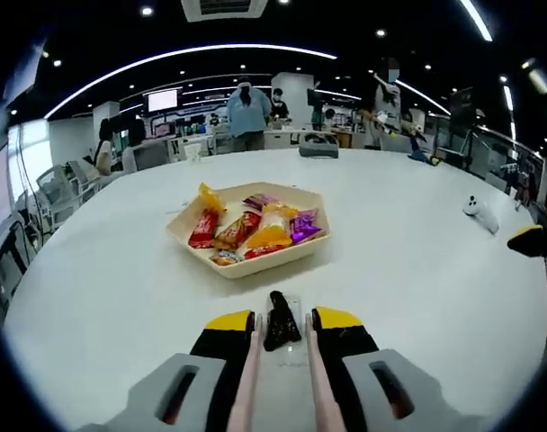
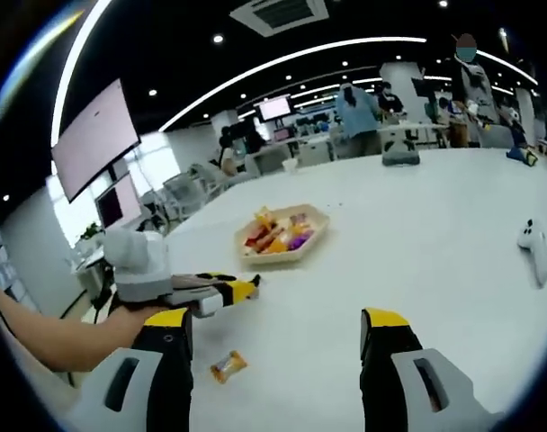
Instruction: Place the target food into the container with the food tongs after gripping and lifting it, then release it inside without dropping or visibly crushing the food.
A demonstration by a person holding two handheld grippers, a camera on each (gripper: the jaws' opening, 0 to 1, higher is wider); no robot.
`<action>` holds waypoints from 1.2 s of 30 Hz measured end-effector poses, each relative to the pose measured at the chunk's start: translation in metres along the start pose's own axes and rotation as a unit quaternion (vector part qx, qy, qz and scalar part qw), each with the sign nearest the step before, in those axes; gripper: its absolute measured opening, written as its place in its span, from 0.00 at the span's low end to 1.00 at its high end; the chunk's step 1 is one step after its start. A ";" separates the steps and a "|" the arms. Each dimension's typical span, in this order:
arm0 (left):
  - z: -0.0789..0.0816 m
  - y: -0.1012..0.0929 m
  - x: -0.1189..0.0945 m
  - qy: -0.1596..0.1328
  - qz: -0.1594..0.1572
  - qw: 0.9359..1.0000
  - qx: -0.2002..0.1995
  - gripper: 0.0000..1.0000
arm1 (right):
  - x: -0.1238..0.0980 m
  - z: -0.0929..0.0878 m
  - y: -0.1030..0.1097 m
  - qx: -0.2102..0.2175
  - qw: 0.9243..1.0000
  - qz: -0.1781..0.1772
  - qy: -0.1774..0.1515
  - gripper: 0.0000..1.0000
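**Two grippers at the near edge, one wrapped sweet between narrow jaws**

Two grippers work over a white round table (image 1: 417, 270). In the left gripper view, the left gripper (image 1: 282, 317) has its yellow-tipped jaws drawn narrow around a dark sweet in a clear wrapper (image 1: 281, 322), which lies on the table near the near edge; whether the jaws actually press it cannot be told. Just beyond it, toward the table's middle, sits a beige hexagonal tray (image 1: 194, 239) holding red, orange, yellow and purple wrapped candies (image 1: 260, 227).

In the right gripper view, the right gripper (image 2: 282, 324) stands wide with nothing between its jaws. A small orange-wrapped candy (image 2: 228, 365) lies on the table just beside its left jaw. A white controller (image 2: 534, 245) rests near the table's right edge.
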State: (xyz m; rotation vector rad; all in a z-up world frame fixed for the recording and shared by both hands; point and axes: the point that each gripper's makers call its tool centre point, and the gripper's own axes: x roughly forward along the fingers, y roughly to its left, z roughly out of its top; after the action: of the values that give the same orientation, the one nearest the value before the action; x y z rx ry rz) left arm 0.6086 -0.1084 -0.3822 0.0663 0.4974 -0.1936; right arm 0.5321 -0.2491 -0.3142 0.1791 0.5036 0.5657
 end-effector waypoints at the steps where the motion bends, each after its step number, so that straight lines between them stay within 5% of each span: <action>1: -0.001 0.000 -0.001 -0.002 -0.001 1.000 -0.002 0.21 | 0.000 0.001 0.001 0.004 1.000 0.002 -0.004 0.77; 7: -0.001 0.006 -0.003 0.003 -0.023 0.999 -0.033 0.19 | -0.003 -0.001 0.002 0.004 1.000 -0.001 -0.006 0.76; 12: -0.003 0.006 -0.008 0.005 -0.029 1.000 0.000 0.19 | -0.005 0.000 0.002 0.019 1.000 -0.002 -0.011 0.75; 19: -0.008 0.017 -0.018 0.013 -0.021 1.000 -0.001 0.19 | -0.001 0.001 0.013 0.023 1.000 0.008 -0.015 0.73; 27: -0.011 0.030 -0.026 0.030 -0.016 0.998 -0.050 0.18 | 0.004 -0.001 0.011 0.023 1.000 0.007 -0.009 0.69; 36: -0.004 0.034 -0.037 0.026 -0.015 0.999 -0.045 0.18 | 0.012 -0.004 0.011 0.021 1.000 0.004 0.003 0.66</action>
State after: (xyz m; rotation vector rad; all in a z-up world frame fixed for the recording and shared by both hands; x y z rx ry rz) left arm 0.5816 -0.0686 -0.3676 -0.0249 0.5578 -0.1980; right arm 0.5335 -0.2335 -0.3197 0.2190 0.5215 0.5634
